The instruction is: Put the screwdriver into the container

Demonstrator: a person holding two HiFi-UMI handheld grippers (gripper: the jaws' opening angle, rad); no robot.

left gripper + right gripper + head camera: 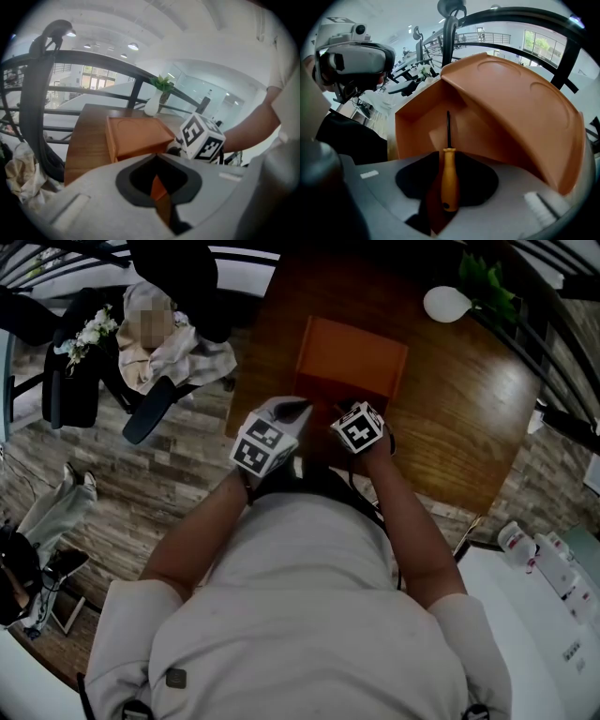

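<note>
Orange-handled screwdriver (449, 180), black shaft pointing into open orange container (417, 126), lid (520, 108) raised.

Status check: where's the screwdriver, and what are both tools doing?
Left tool shut on lid, propping it up. Right tool open over screwdriver, which lies inside container. Nothing in the way.

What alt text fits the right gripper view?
A screwdriver with an orange handle and black shaft sits between the right gripper's open jaws, with a gap on either side, its tip pointing into an open orange container. The container's lid stands raised at right.
</note>
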